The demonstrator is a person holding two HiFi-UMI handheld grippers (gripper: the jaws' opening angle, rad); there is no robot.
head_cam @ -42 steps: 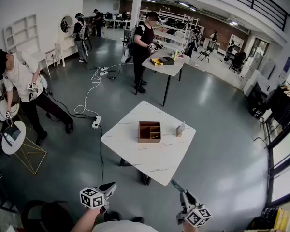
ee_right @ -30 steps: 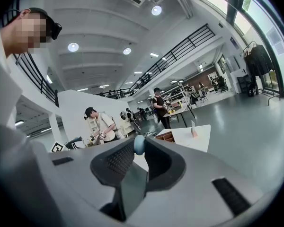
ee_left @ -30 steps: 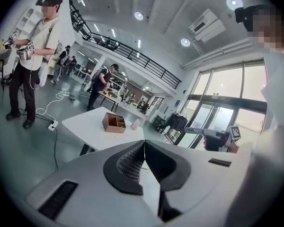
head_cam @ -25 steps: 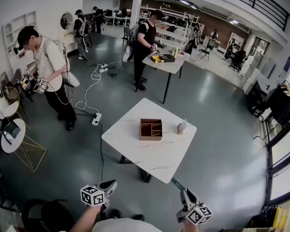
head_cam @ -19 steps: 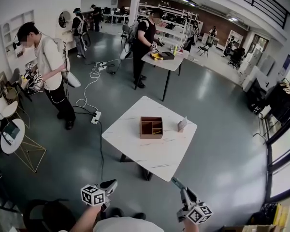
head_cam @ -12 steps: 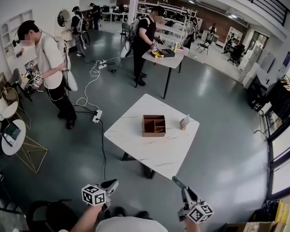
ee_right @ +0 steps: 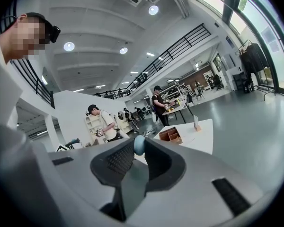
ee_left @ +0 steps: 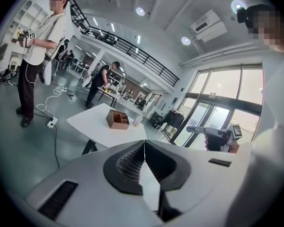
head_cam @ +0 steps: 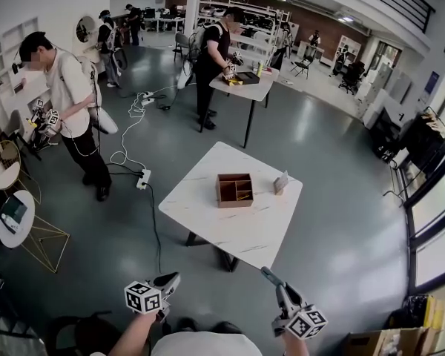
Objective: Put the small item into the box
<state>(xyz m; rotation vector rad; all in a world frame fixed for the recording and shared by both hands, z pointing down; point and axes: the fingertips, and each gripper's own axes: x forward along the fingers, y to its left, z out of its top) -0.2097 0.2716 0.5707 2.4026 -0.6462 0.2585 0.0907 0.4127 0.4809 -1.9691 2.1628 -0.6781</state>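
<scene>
A brown box [head_cam: 234,190] with open compartments stands on the white marble-look table [head_cam: 230,228], well ahead of both grippers. It also shows as the box [ee_left: 117,119] and the box [ee_right: 171,135] in the gripper views. My right gripper [head_cam: 267,273] is held low over the floor, short of the table. In the right gripper view, the right gripper [ee_right: 138,148] is shut on a small pale blue rounded item [ee_right: 139,144] at its tips. My left gripper [head_cam: 170,278] is also low and away from the table. In its own view, the left gripper [ee_left: 144,144] has its jaws together with nothing between them.
A small card stand [head_cam: 281,182] sits on the table to the right of the box. A person in white [head_cam: 67,95] stands at the left near a round side table [head_cam: 11,217]. Cables and a power strip [head_cam: 142,179] lie on the floor. Another person stands at the far table [head_cam: 245,87].
The person in white straightened up from the round side table and now stands. My view shifted slightly. Both grippers stayed low in front of me, and the box has not moved.
</scene>
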